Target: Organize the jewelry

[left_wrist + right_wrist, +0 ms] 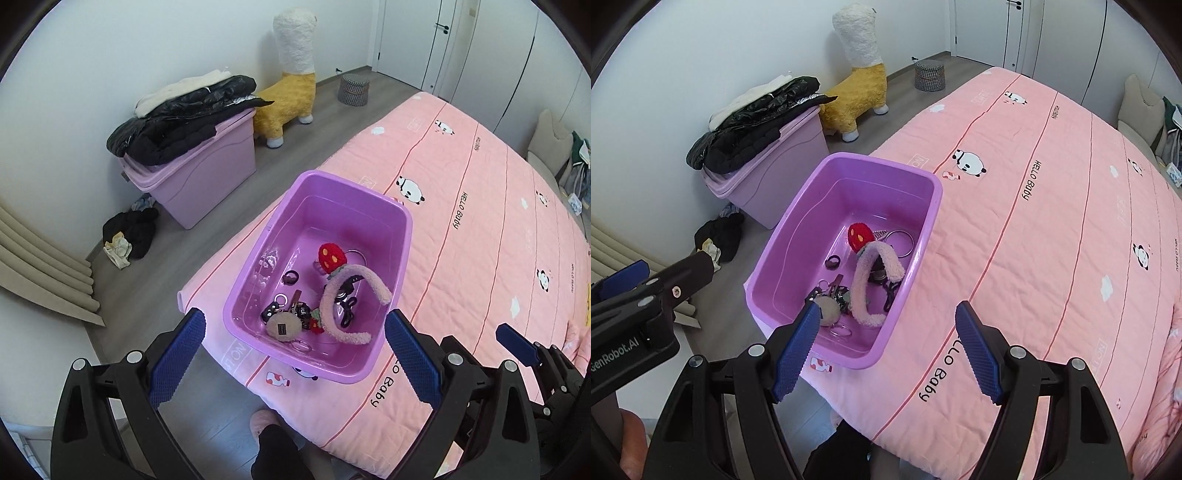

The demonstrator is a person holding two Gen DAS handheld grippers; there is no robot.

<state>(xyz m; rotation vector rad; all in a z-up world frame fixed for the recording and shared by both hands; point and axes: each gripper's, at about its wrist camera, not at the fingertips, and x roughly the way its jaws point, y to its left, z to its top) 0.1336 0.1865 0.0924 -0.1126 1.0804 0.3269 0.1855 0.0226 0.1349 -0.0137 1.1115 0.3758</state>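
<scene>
While both the left gripper [295, 354] and right gripper [886, 347] hover wide apart and empty, the plush headband [351, 295] in the purple bin [258, 251] looks light, soft, best pinched mid-arch.

Left wrist view: high above bed corner, angled down past own spread fingers, purple bin [400, 236] centred, near. Right wrist view: same height, same heading, offset right, bin [934, 199] left of centre. Shared: bin, pink panda bedspread [480, 240] [1052, 240], lilac storage box [207, 184] [790, 158], alpaca plush [291, 88] [857, 74]. Right gripper [524, 347] at lower right edge of left view; left gripper [631, 284] at left edge of right view.
</scene>
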